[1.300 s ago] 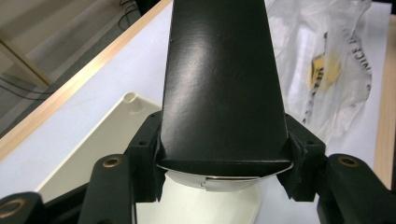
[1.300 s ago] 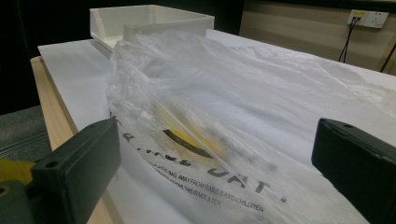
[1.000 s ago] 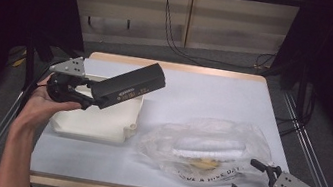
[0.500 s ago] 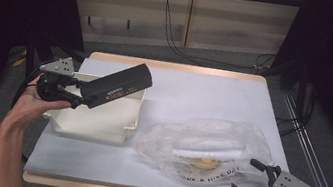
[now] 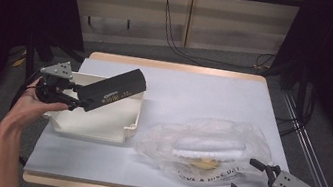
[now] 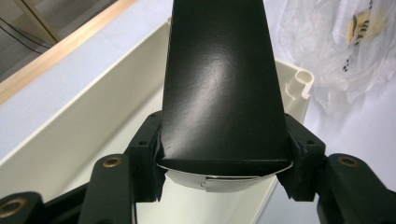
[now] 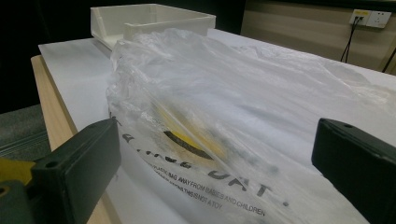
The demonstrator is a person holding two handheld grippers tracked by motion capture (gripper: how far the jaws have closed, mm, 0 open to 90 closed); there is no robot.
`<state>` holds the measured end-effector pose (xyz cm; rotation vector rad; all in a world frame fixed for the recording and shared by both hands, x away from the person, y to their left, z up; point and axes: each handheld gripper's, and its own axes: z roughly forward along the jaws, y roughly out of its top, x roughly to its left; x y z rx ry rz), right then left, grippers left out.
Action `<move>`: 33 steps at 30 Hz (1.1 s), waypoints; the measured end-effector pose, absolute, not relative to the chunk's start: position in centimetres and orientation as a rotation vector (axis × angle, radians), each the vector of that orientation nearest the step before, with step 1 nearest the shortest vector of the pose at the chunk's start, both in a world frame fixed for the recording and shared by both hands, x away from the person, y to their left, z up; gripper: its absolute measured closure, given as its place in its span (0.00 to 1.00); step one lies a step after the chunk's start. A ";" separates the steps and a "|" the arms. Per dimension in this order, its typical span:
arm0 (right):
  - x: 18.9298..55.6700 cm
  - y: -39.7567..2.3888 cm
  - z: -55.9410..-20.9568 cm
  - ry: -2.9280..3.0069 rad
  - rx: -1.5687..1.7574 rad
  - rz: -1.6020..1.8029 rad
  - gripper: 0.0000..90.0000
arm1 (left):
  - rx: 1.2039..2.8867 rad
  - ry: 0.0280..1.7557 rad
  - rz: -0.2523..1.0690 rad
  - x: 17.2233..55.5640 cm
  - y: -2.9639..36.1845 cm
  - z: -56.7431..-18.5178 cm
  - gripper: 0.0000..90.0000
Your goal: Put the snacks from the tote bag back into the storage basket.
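The left gripper (image 5: 82,104) was clamped on 1 end of a long black box (image 5: 113,90), its 2 jaws pressing the box's narrow sides, as the left gripper view showed with the box (image 6: 219,88) running away from the camera. Holding it by the end left the rest of the box free to swing over the cream plastic bin (image 5: 98,126), and it hung tilted above the bin's open top, far end raised toward 2 o'clock, clear of the bin floor. That pose suggested the box was meant to go down into the bin, whose wall (image 6: 93,126) lay directly beneath it. The bin sat at 9 o'clock on the tabletop (image 5: 205,94). The right gripper (image 5: 254,181) waited at 5 o'clock by the near edge, jaws spread apart and holding nothing, just beside a crumpled clear plastic bag (image 5: 207,145) with printed lettering and something yellow inside. The right gripper view showed the bag (image 7: 224,102) ahead of the parted jaws, probably so that hand could steady or take the bag when needed.
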<state>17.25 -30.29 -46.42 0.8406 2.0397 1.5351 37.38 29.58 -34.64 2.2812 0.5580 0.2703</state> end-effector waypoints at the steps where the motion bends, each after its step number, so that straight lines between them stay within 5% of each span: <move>1: 17.2 -30.3 -46.4 2.039 0.842 1.536 0.01 | 2.277 0.568 0.269 37.4 29.7 -34.9 0.48; 33: 17.4 -30.1 -46.5 2.060 0.837 1.543 0.01 | 2.420 0.613 0.201 39.9 30.3 -40.5 0.48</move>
